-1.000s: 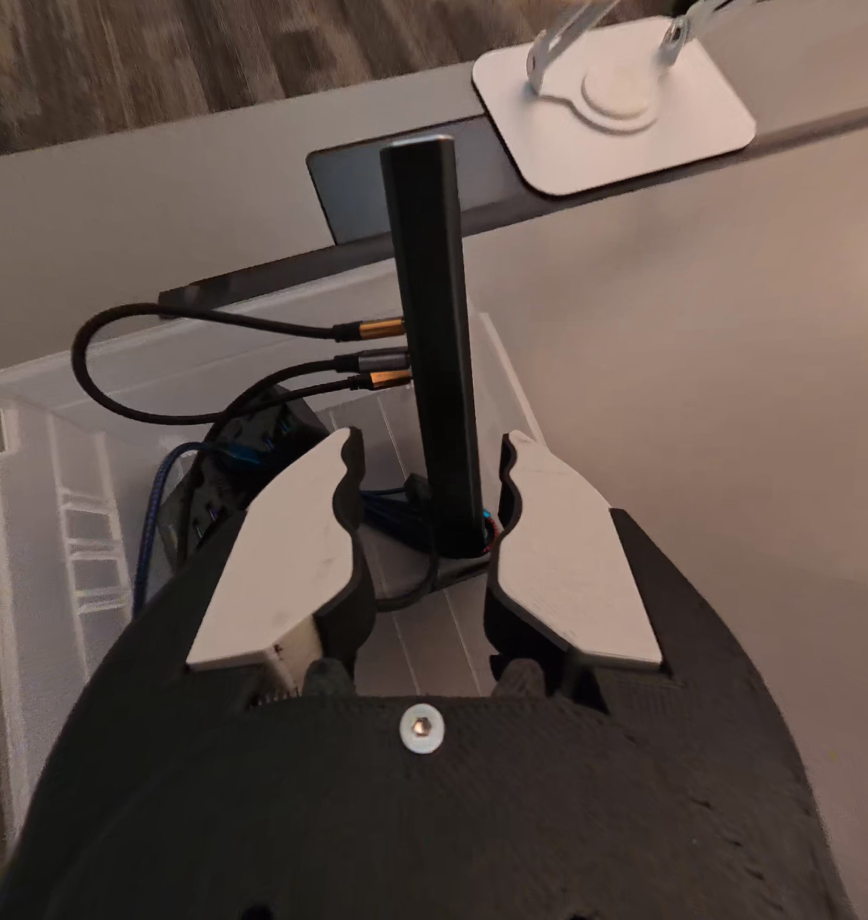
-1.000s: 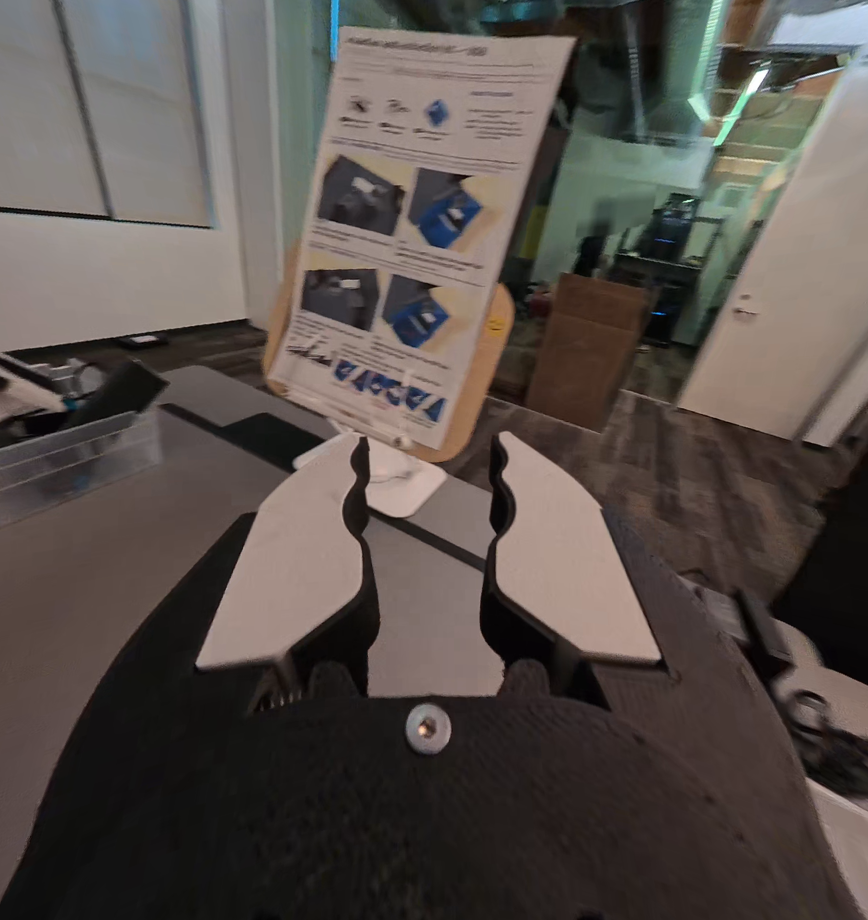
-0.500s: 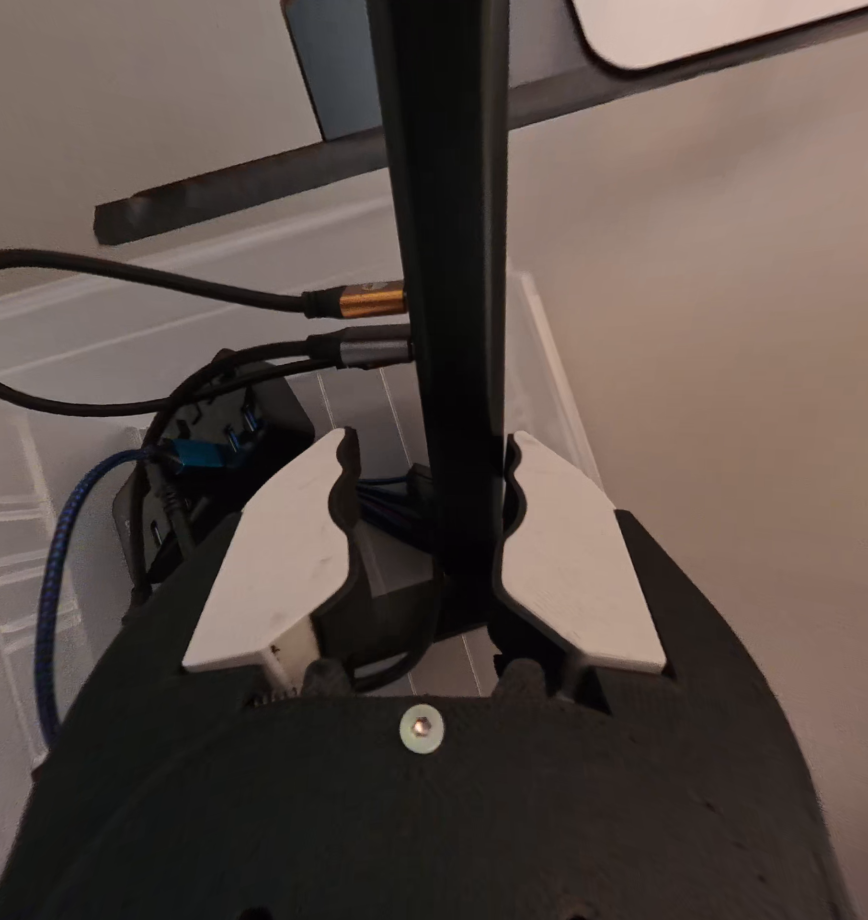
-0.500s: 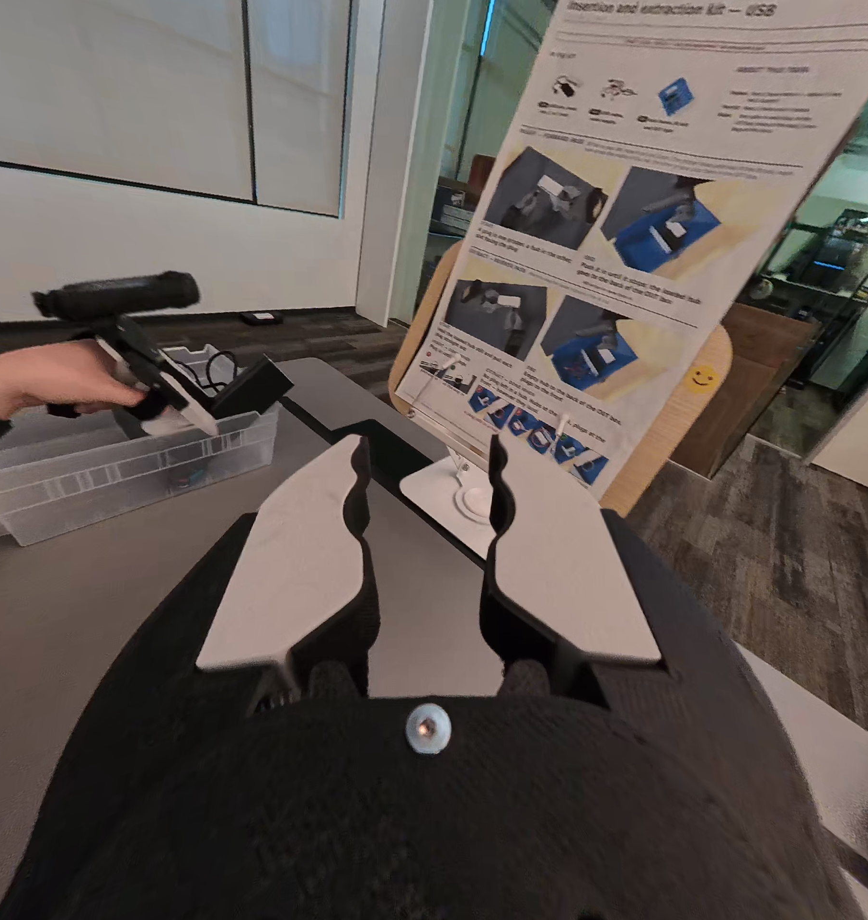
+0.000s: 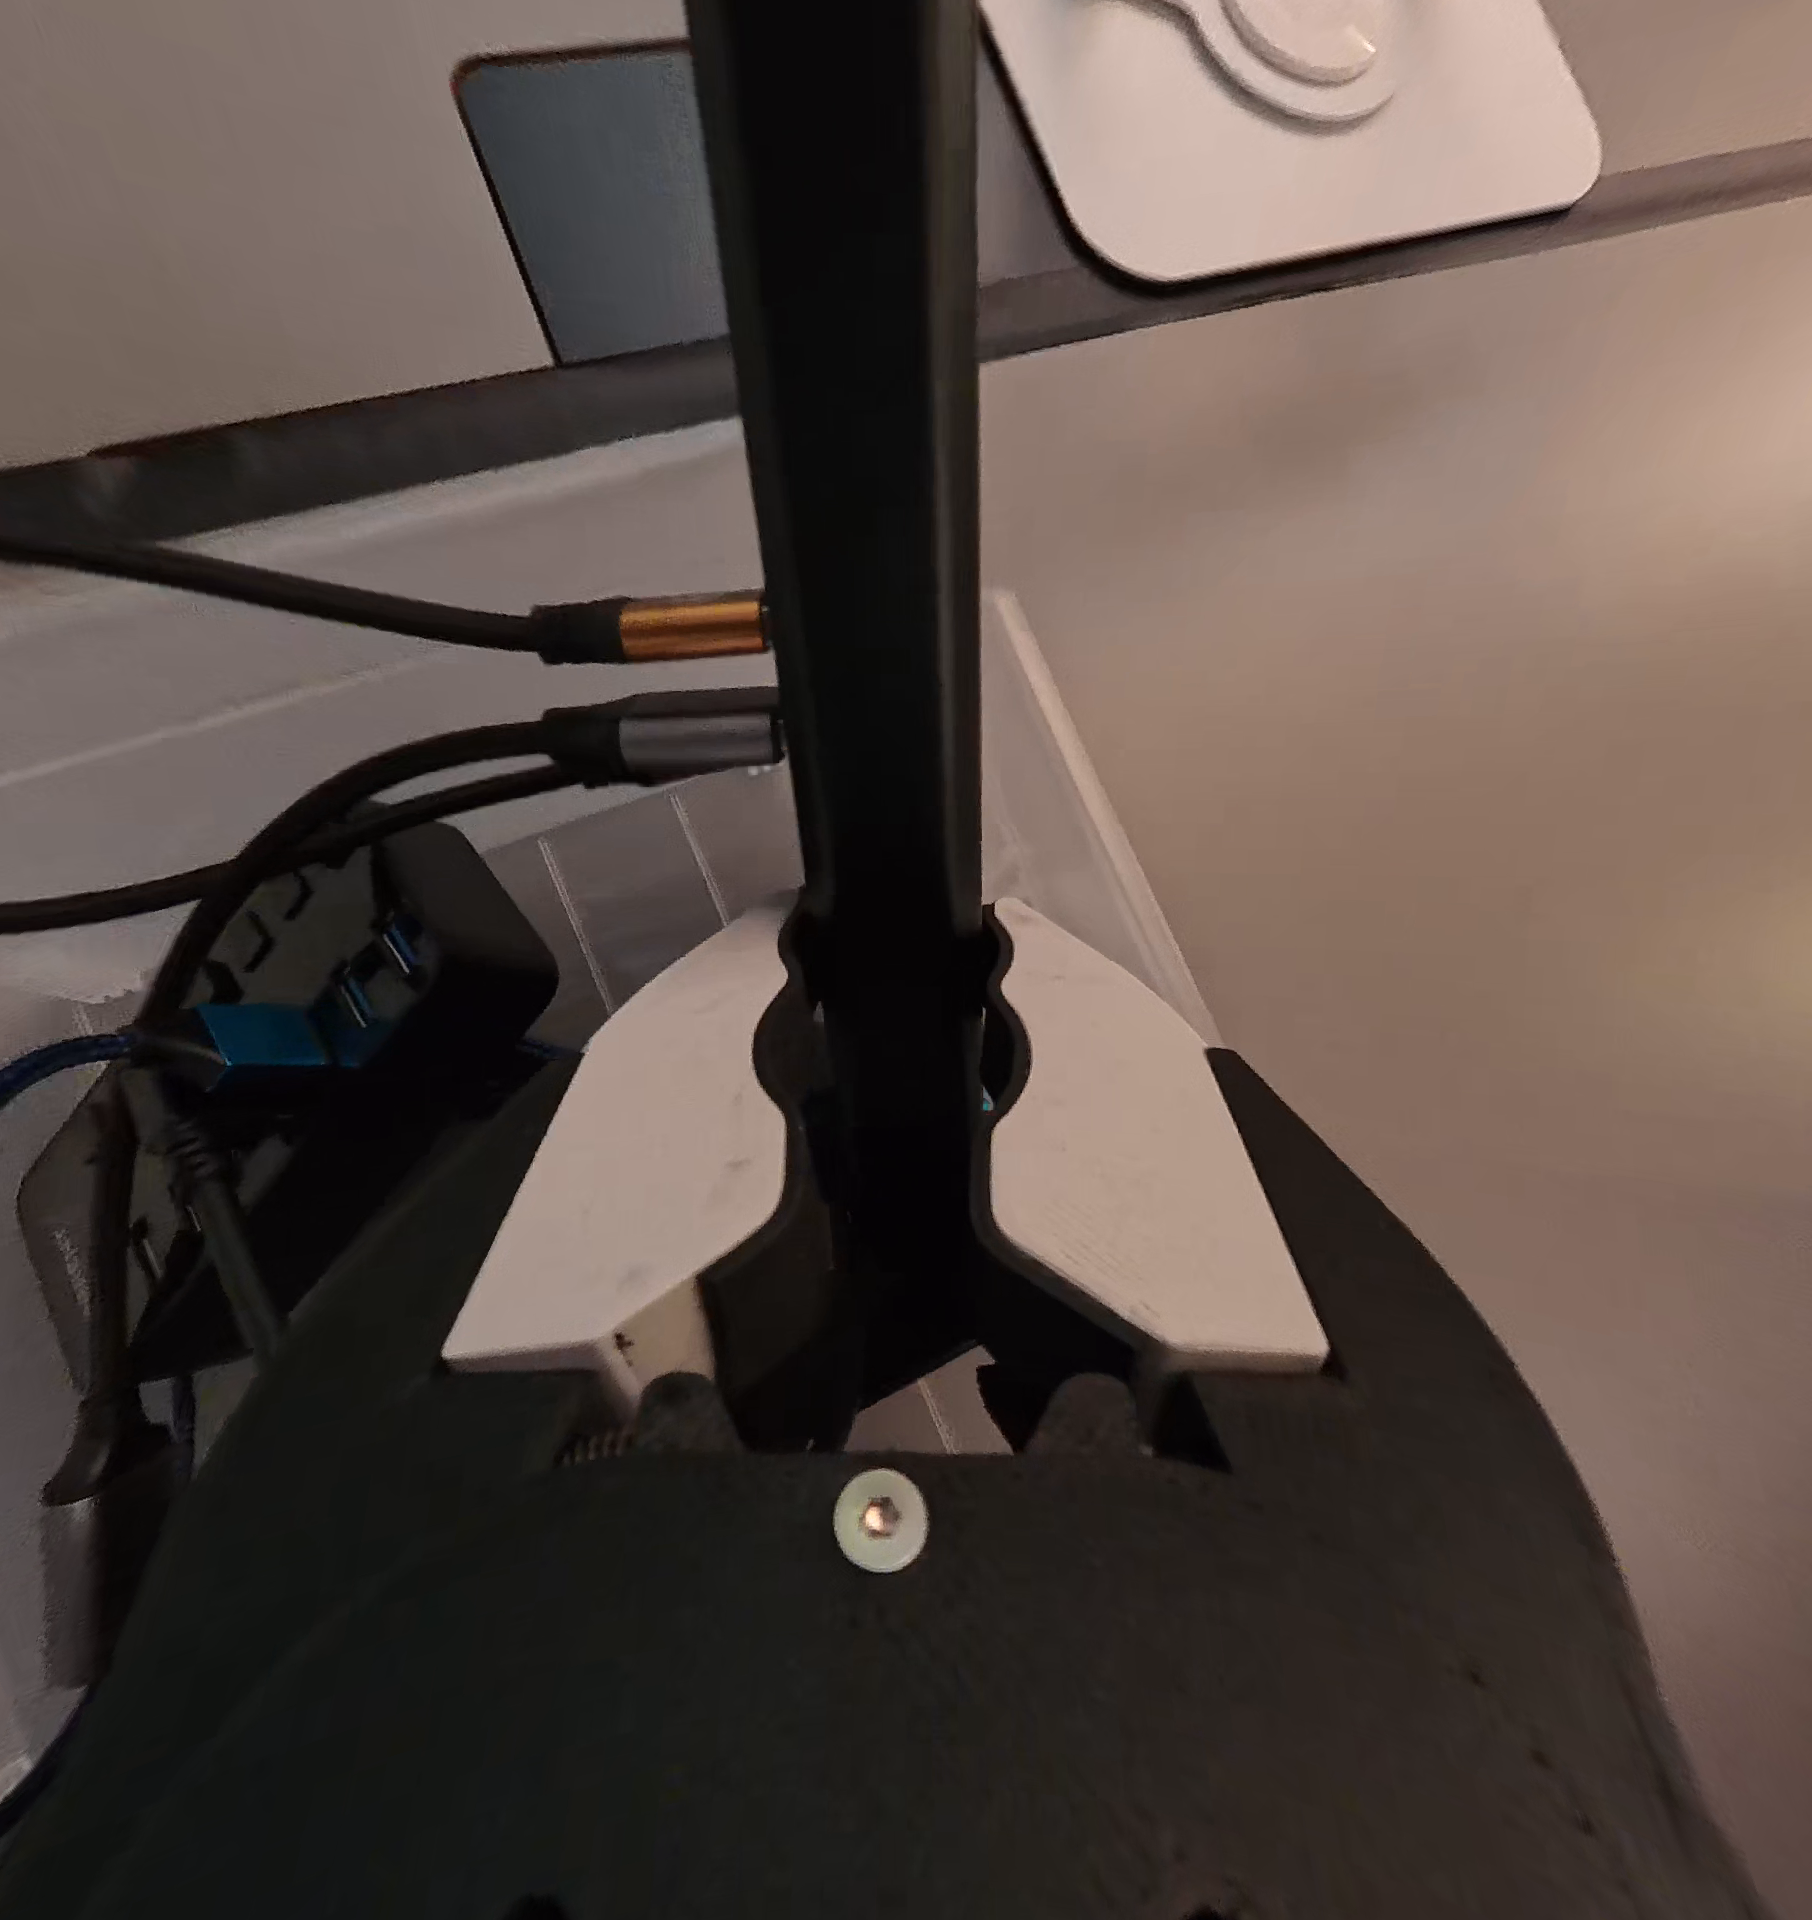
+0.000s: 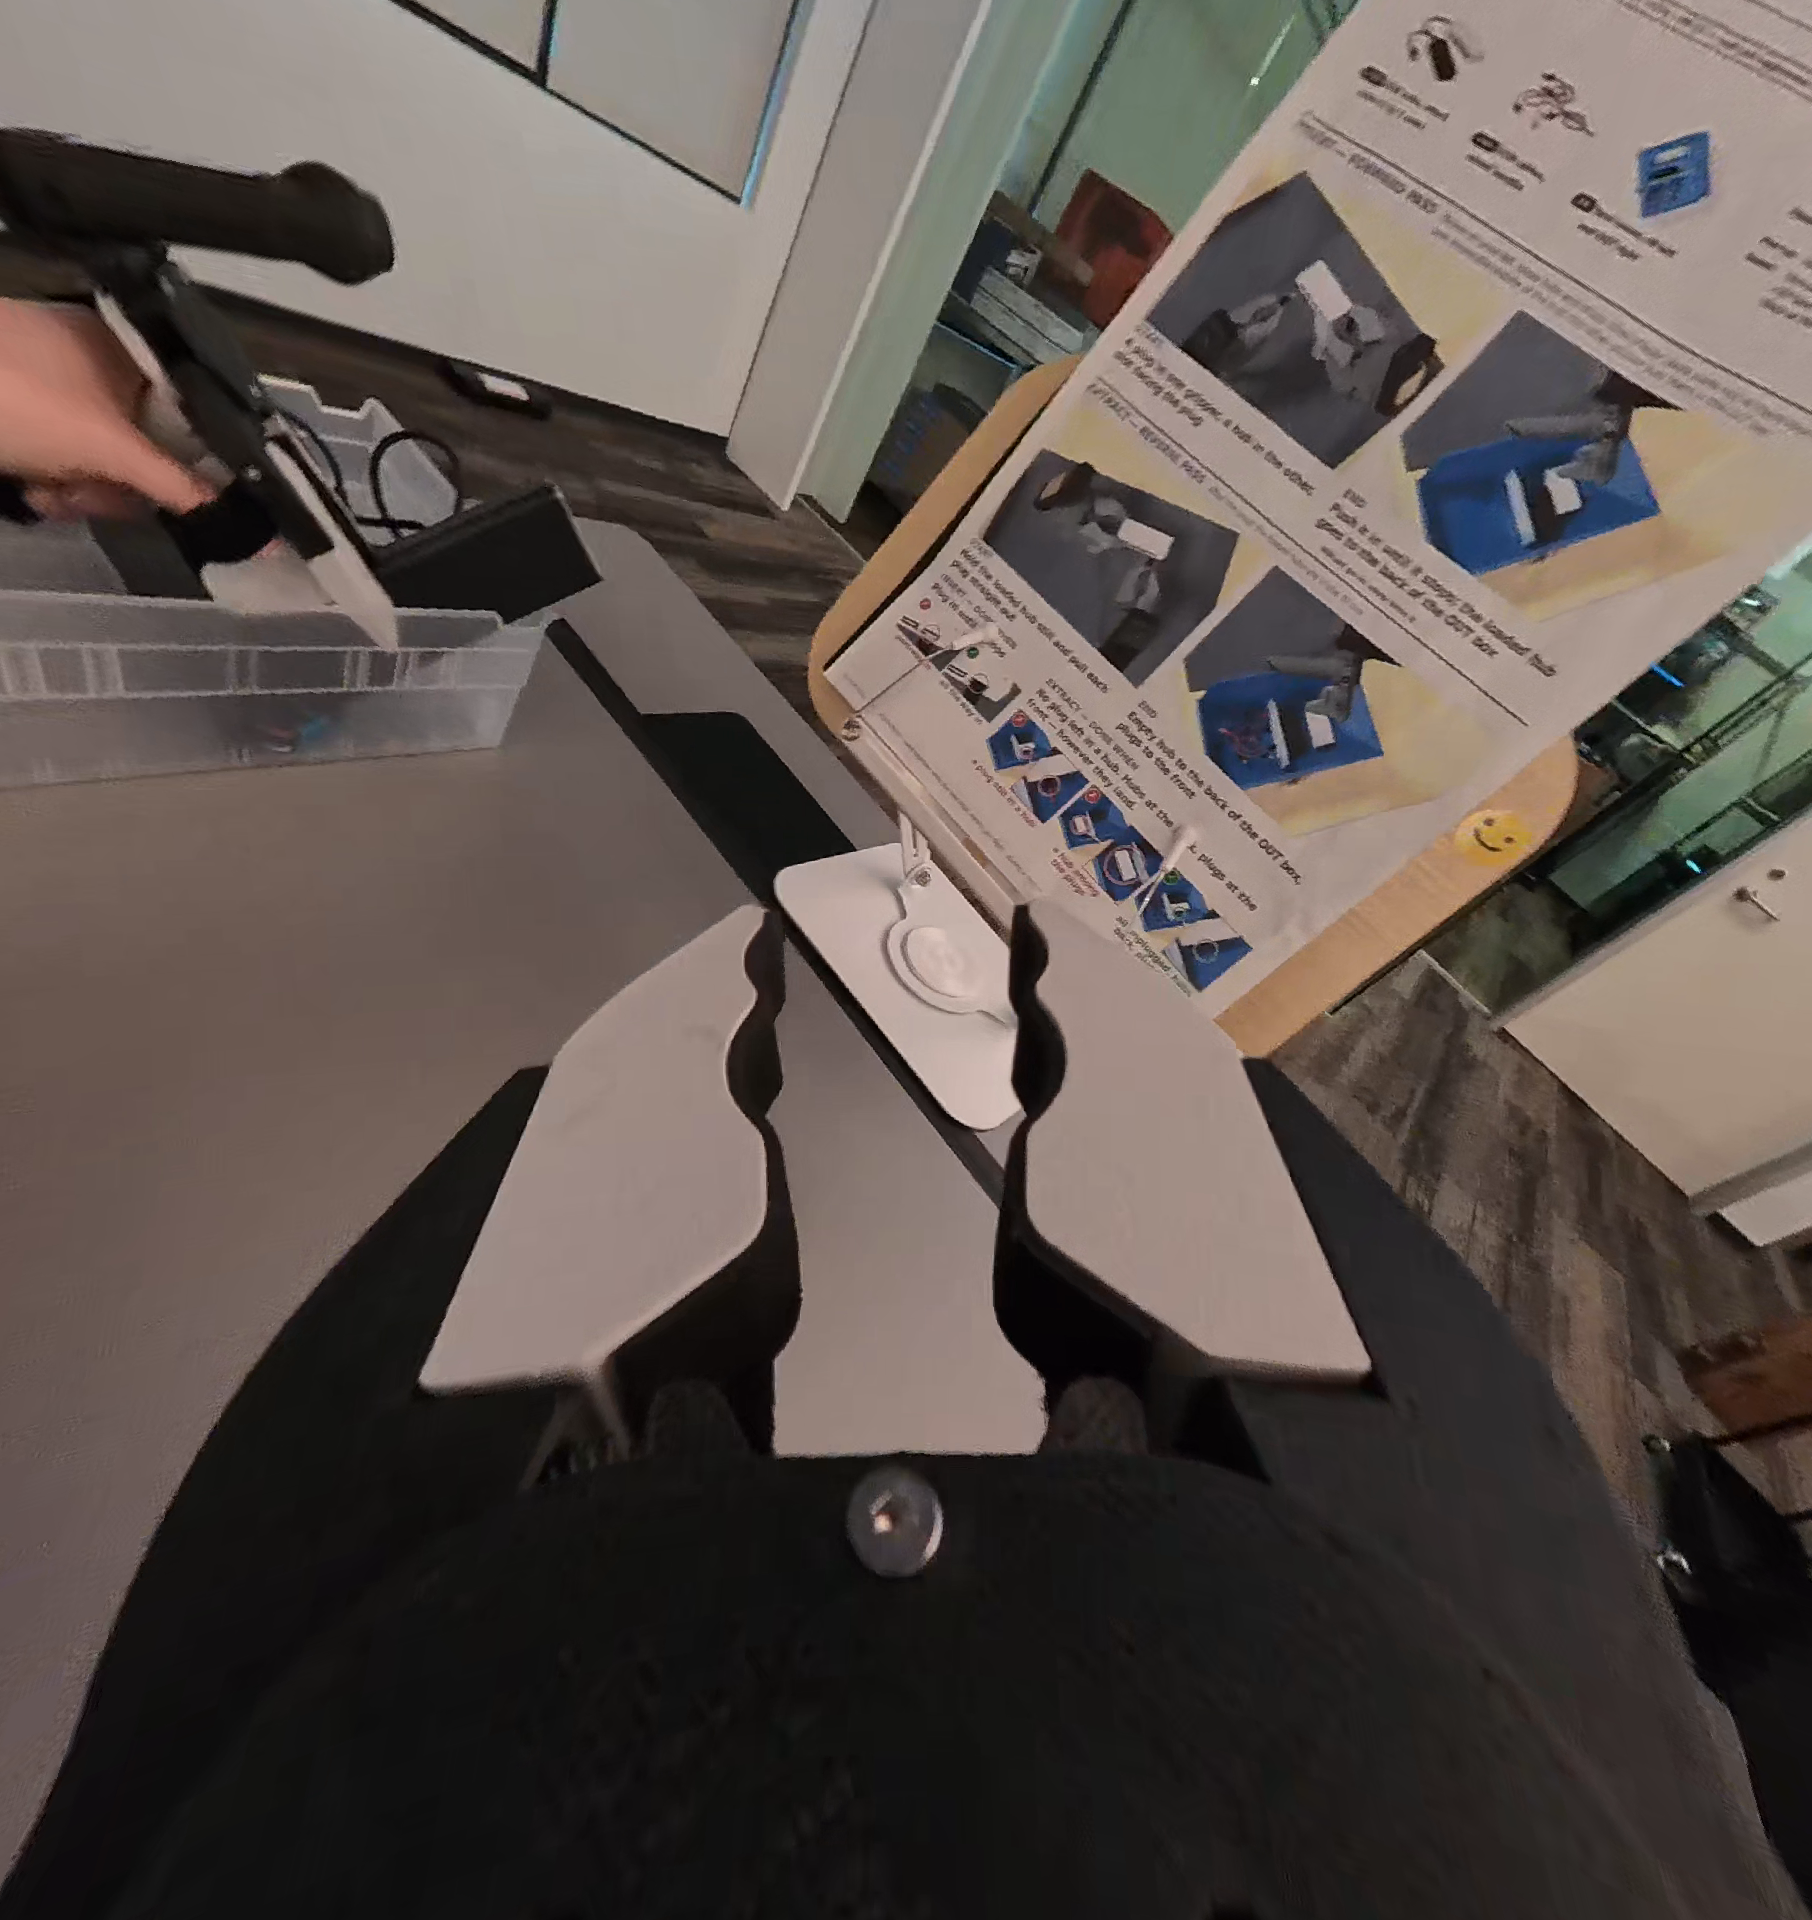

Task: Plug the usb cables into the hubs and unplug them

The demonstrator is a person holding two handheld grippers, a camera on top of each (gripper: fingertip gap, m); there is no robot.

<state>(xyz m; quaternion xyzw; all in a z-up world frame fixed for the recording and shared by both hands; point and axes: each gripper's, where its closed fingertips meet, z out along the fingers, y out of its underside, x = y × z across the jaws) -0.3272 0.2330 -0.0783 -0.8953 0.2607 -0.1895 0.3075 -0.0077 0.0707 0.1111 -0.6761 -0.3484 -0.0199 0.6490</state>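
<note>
My left gripper (image 5: 886, 935) is shut on a long black USB hub (image 5: 860, 436) over the clear plastic bin (image 5: 1068, 727). A gold plug (image 5: 689, 629) and a grey plug (image 5: 699, 740) on black cables sit in the hub's left side. A second black hub (image 5: 362, 997) with a blue plug (image 5: 268, 1044) lies in the bin. My right gripper (image 6: 891, 935) is open and empty above the grey table. In the right wrist view the left gripper (image 6: 299, 561), held by a hand, grips the long hub (image 6: 497, 551) over the bin (image 6: 227, 675).
A white stand base (image 6: 912, 977) holds a printed instruction sheet (image 6: 1401, 468) at the table's far edge; the base also shows in the left wrist view (image 5: 1297, 135). A dark slot (image 5: 601, 197) runs along the table behind the bin. Wood floor lies beyond. The gap from one gripper's tips to the other's is roughly 40 cm.
My left gripper moved forward around the long hub and shut on it. My right gripper swung left and tilted, bringing the bin and left gripper into view; it stays open.
</note>
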